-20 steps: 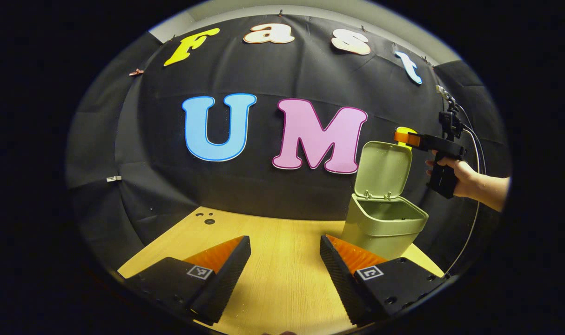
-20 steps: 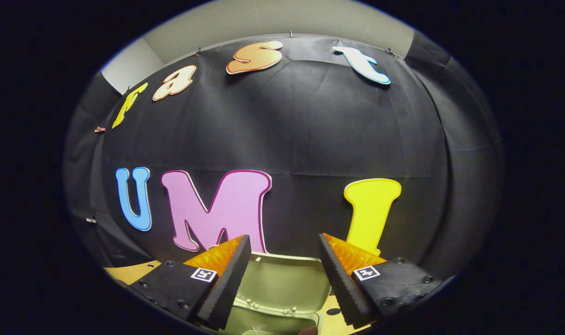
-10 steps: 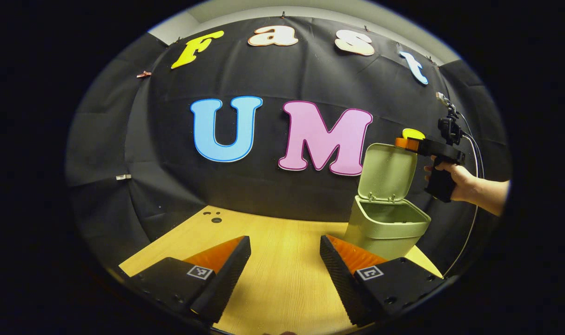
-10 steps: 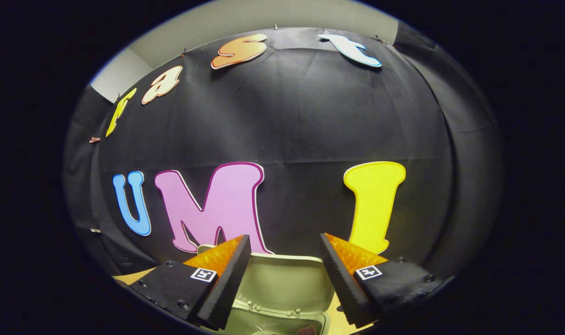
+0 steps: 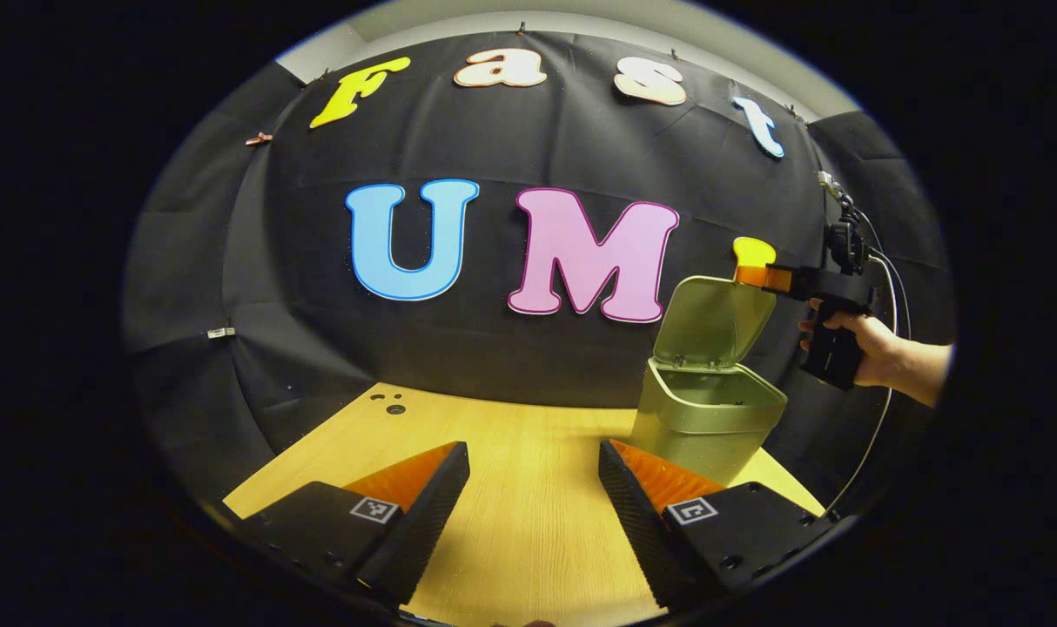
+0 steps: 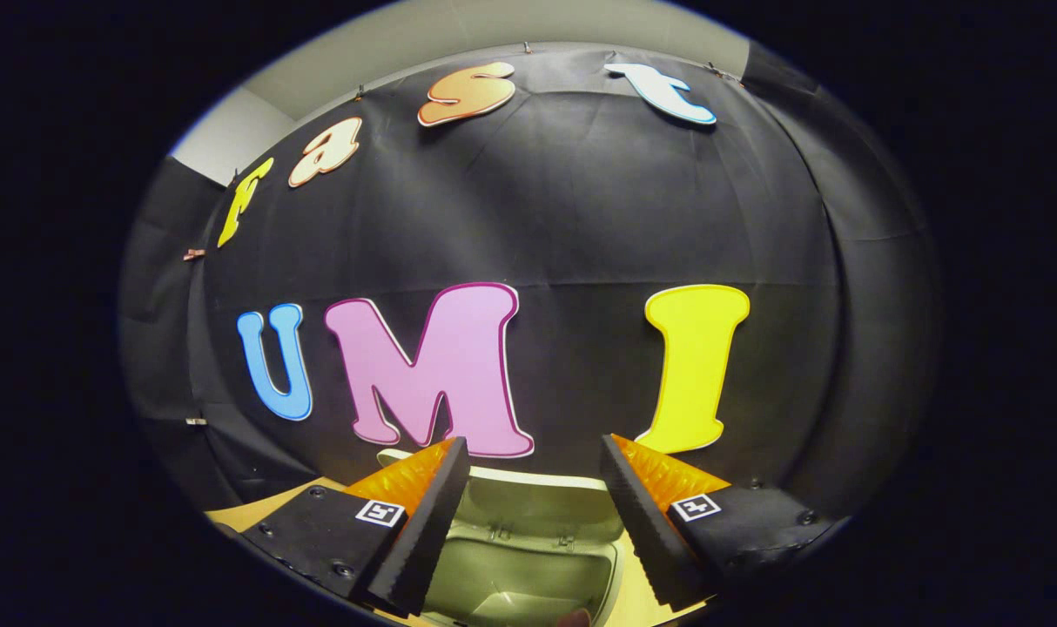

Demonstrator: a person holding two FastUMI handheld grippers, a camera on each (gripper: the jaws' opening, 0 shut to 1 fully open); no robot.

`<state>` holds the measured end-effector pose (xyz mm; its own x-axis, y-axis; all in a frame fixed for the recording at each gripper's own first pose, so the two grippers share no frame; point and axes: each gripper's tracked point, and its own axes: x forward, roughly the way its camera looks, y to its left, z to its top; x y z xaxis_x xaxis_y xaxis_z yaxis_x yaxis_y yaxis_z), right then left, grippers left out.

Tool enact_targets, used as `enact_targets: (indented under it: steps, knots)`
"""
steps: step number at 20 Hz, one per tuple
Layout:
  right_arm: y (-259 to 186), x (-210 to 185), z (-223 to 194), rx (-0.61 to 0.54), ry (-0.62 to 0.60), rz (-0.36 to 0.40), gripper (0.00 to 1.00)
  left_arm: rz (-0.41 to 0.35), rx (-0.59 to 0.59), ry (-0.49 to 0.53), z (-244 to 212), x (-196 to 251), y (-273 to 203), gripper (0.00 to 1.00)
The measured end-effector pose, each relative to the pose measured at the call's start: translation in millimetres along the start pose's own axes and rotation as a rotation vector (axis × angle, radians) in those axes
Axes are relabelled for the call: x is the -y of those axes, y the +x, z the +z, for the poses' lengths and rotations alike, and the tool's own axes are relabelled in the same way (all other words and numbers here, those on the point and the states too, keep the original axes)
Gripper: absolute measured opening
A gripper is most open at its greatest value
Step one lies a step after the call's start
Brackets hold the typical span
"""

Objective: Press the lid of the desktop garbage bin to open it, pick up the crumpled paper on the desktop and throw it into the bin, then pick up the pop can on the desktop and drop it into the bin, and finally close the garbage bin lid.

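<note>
— Bin (image 5: pixel 707 422) status?
— On the table's (image 5: pixel 528 514) right; lid (image 5: pixel 714 320) tilted, pale scrap visible inside. My right tongs (image 6: pixel 535 488) spread above it, left tongs (image 5: pixel 533 496) spread, empty.

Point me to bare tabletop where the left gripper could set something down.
Free: the light wooden table from the left gripper back to the black cloth wall, and left toward the small holes. Crowded: the right end, where the green plastic bin stands with its lid half-raised and the right gripper at the lid's top edge.
</note>
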<state>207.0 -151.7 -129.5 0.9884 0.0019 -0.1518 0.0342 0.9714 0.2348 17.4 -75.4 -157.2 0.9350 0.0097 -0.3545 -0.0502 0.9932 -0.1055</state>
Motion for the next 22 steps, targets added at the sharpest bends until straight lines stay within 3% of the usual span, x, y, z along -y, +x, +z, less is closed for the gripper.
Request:
enact_targets:
  steps: [12, 18, 19, 22]
  knots:
    - [-62, -20, -57, -0.133, -0.037, -0.01, 0.96, -0.065, -0.001, 0.017, -5, -7, -24, 0.96]
    - [-76, -34, -98, -0.224, -0.029, 0.011, 0.96, -0.078, -0.004, 0.02, -8, -10, -32, 0.96]
    - [-78, -36, -104, -0.235, -0.032, 0.011, 1.0, -0.079, -0.003, 0.02, -8, -11, -33, 0.96]
    - [-75, -43, -119, -0.263, -0.042, 0.016, 0.96, -0.08, -0.004, 0.022, -8, -14, -37, 0.96]
